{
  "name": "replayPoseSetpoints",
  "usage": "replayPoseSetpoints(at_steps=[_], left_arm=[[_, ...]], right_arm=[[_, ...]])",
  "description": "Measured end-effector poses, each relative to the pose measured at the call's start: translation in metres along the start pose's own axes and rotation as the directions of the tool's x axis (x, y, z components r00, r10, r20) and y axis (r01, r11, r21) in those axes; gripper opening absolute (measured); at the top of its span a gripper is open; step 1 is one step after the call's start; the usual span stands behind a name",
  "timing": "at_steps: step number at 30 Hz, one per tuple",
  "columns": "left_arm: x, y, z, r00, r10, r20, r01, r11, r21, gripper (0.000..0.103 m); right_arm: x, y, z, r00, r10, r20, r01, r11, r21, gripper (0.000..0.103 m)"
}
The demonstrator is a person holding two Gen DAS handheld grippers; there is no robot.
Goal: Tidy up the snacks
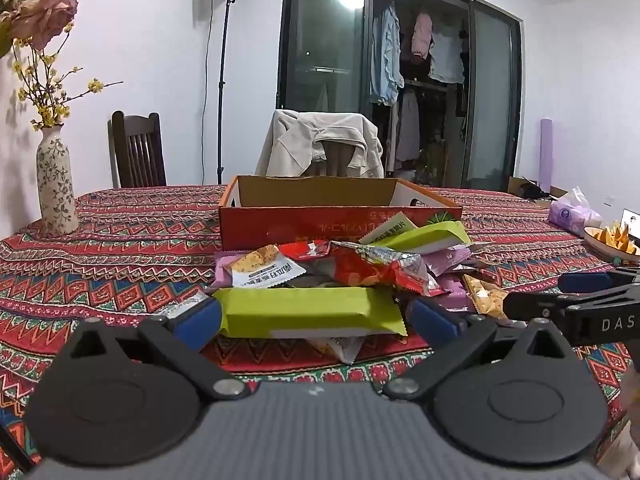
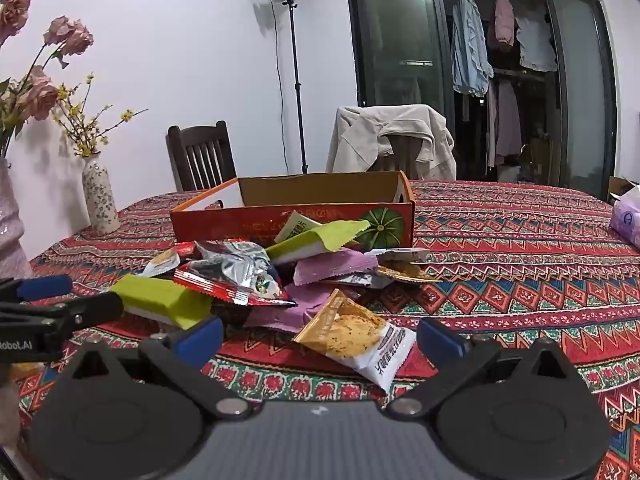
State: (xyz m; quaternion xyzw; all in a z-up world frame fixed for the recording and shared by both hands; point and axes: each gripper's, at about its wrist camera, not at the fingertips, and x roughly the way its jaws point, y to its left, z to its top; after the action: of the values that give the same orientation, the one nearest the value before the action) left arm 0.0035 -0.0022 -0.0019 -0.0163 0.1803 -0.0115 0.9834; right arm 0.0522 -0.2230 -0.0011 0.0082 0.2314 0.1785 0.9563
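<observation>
A pile of snack packets lies on the patterned tablecloth in front of an open red cardboard box (image 1: 280, 224) (image 2: 256, 220). My left gripper (image 1: 316, 316) is open, its blue fingertips on either side of a lime green bar packet (image 1: 308, 310) (image 2: 160, 298) at the near edge of the pile; it does not squeeze it. My right gripper (image 2: 320, 336) is open around a cookie packet (image 2: 356, 338) with an orange and white wrapper. A red and silver bag (image 1: 372, 266) (image 2: 232, 276), purple packets (image 2: 332, 266) and a second green packet (image 1: 424, 236) (image 2: 316, 240) lie in the pile.
A floral vase (image 1: 56, 188) (image 2: 100, 196) stands at the table's left. A plate of orange pieces (image 1: 612, 238) and a purple tissue pack (image 1: 572, 214) (image 2: 626, 218) are at the right. Chairs stand behind the table, one draped with a beige jacket (image 1: 320, 140). The right gripper's arm (image 1: 580, 304) shows in the left wrist view.
</observation>
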Motion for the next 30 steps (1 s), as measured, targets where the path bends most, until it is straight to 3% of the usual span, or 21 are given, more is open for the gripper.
replayPoseSetpoints(at_steps=[30], left_arm=[[0.0018, 0.0028, -0.0019, 1.0, -0.019, -0.002, 0.019, 1.0, -0.011, 0.103]], right_arm=[[0.003, -0.0016, -0.0014, 1.0, 0.002, -0.017, -0.002, 1.0, 0.014, 0.103]])
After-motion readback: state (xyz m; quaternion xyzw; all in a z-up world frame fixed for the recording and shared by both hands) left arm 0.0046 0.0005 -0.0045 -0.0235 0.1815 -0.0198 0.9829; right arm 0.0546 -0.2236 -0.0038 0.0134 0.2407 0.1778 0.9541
